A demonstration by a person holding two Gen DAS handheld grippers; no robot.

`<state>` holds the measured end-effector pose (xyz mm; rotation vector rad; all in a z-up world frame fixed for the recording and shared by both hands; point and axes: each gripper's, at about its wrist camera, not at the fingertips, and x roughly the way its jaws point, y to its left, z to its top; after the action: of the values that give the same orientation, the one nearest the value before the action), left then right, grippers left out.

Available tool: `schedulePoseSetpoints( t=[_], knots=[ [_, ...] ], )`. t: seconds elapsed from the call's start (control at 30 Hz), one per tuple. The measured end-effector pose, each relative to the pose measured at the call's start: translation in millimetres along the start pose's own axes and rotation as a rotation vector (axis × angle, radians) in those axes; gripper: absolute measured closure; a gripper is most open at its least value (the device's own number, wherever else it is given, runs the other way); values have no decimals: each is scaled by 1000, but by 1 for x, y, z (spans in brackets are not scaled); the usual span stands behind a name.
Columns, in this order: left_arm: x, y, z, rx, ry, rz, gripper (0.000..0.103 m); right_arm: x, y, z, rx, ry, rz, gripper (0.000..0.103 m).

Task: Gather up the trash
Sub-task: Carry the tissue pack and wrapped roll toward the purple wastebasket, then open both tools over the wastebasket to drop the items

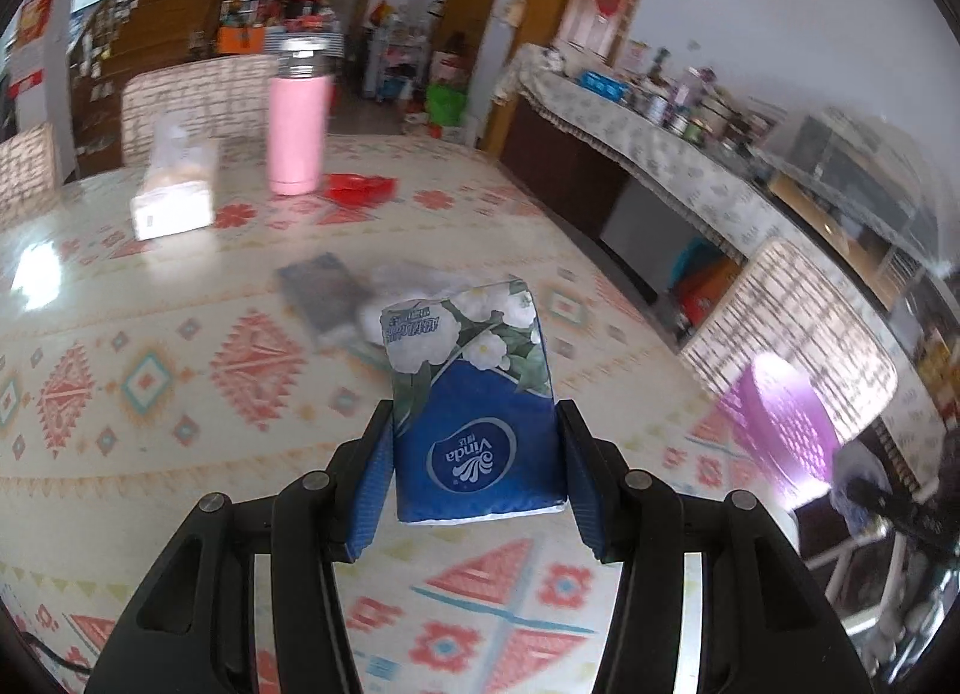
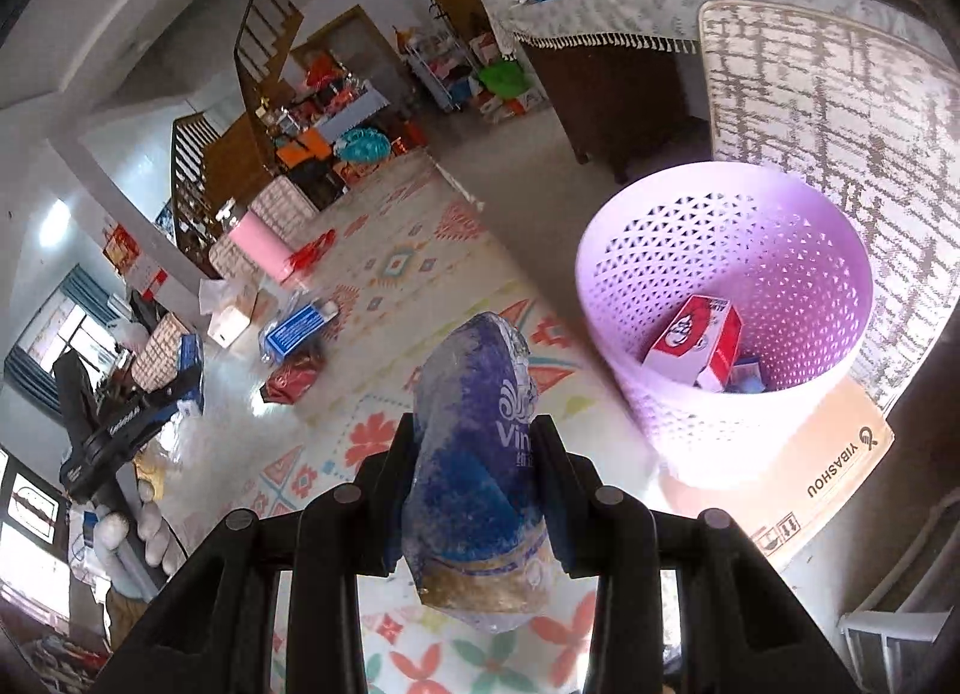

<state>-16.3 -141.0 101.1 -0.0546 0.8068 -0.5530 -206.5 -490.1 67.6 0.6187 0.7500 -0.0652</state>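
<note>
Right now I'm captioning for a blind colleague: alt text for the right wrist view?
The right tool grips a crumpled blue wrapper above a patterned table, beside a lilac perforated bin holding a red-and-white carton.

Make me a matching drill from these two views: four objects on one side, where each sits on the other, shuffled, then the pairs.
Objects:
1. Vinda tissue pack
2. crumpled blue wrapper
3. red-and-white carton
4. pink thermos

Places:
A. inside the lilac basket
B. standing on the table
C. in the left gripper
D. in the right gripper

Pairs: 1-C, 2-D, 3-A, 4-B
</note>
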Motion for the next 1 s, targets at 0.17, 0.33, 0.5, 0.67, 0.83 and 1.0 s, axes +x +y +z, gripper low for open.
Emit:
schedulePoseSetpoints(
  t=[0.17,0.33,0.5,0.67,0.83,1.0],
  knots=[
    [8,-52,4,76,38,-61,52,-6,-29,7,39,-28,12,63],
    [29,-117,9,152,93,-157,52,-16,-58,17,70,-59,-3,63],
    [60,-186,14,220,153,-249,52,-28,-85,28,90,-89,-29,63],
    [91,-256,19,290,192,-314,52,-31,-104,47,102,-109,-54,63],
    [116,-301,28,343,186,-331,45,-22,-118,73,90,-132,-79,60],
    [118,-306,25,357,187,-297,25,-8,-124,84,80,-147,-144,31]
  ],
)
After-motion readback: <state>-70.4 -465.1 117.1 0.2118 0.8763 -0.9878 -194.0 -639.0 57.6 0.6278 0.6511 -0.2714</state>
